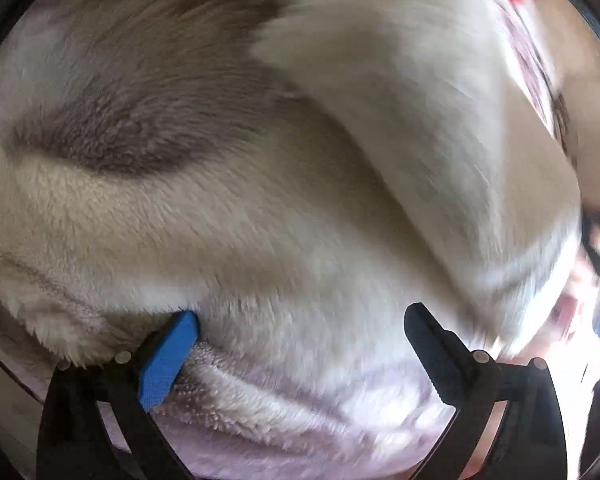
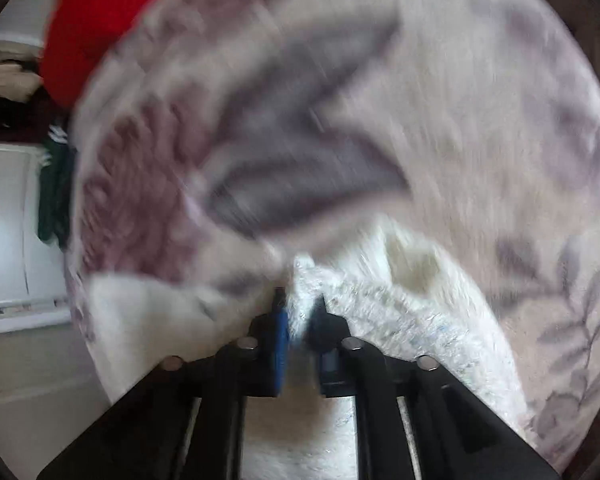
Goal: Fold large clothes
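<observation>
One cream fleece (image 1: 300, 208), apparently leaf-patterned.

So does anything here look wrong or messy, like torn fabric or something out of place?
Nothing looks damaged. The fluffy blanket is bunched and rumpled, which fits mid-fold. The right gripper pinches an edge of it; the left gripper is spread wide against the pile. A red cloth lies beyond. The right wrist view is motion-blurred, so fine detail is unclear.

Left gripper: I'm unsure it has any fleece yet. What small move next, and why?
Probably close the left gripper: its jaws stand open with the fleece blanket bunched between them, while the right gripper already pinches an edge.
</observation>
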Tool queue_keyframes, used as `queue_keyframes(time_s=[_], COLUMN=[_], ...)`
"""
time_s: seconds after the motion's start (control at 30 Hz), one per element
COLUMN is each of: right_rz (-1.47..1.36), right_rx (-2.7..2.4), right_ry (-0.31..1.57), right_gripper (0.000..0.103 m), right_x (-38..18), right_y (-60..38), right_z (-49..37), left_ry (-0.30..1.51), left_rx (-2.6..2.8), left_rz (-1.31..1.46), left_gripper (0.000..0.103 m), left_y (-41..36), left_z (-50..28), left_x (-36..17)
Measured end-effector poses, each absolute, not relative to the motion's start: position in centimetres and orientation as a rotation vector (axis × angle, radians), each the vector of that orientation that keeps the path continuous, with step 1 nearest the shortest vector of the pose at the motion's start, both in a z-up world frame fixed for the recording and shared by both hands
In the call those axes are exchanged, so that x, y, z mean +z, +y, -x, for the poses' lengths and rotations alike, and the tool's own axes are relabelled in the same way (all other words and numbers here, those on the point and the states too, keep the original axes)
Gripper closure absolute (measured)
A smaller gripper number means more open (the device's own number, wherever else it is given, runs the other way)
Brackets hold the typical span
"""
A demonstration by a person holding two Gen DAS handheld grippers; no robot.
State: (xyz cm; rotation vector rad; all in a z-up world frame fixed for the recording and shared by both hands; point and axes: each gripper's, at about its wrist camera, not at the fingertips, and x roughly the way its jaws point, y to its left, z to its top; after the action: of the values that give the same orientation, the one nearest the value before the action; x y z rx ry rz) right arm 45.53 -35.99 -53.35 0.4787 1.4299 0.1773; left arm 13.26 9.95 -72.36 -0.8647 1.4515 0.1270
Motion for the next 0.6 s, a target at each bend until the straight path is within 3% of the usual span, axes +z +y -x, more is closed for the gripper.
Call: queue_keyframes(time_s=[0.07,0.2,0.27,0.3,0.33,0.43,0.53,0.6], right_rz=[-0.397,-0.431,-0.388,-0.383,-0.383,-0.388,-0.398,-0.351], right_rx=[0.138,0.077,0.032,0.023,0.03,0.124,0.19,0.183], right_ry=[1.348,1.525,1.498,1.464,1.428,1.414,1.477,1.538], right_gripper=[0.094,0.085,0.068,0.051,0.041,0.039,0.039,0.039], right_x=[-51.6,-55.3,-53.1,-51.6,-49.9,-46.8,-47.2,-48.8], right_y=[-35.6,-35.2,-34.7,-34.4,-33.9,-31.3,-28.9,-27.3], right_z=[-46.0,-46.9,-46.1,-45.4,-44.3,-40.7,-37.9,-36.7], left_ry=[1.457,1.422,1.366,1.331,1.31,1.264,1.288,1.249], left_rx=[0.072,0.065,0.079,0.084,0.089,0.131,0.24,0.275], left_rz=[0.818,0.904,0.956,0.986,1.003,1.097,1.134,1.178], left_gripper=[0.0,0.0,0.0,0.0,0.0,0.0,0.002,0.01], left_y=[9.8,11.7,12.8,13.4,13.9,14.8,16.5,18.1], left_z=[-12.6,-12.0,-12.4,-13.2,-13.9,-16.8,-17.2,-15.9], left_x=[-70.9,-68.5,-67.9,-67.8,-68.0,-70.3,-71.2,-69.3])
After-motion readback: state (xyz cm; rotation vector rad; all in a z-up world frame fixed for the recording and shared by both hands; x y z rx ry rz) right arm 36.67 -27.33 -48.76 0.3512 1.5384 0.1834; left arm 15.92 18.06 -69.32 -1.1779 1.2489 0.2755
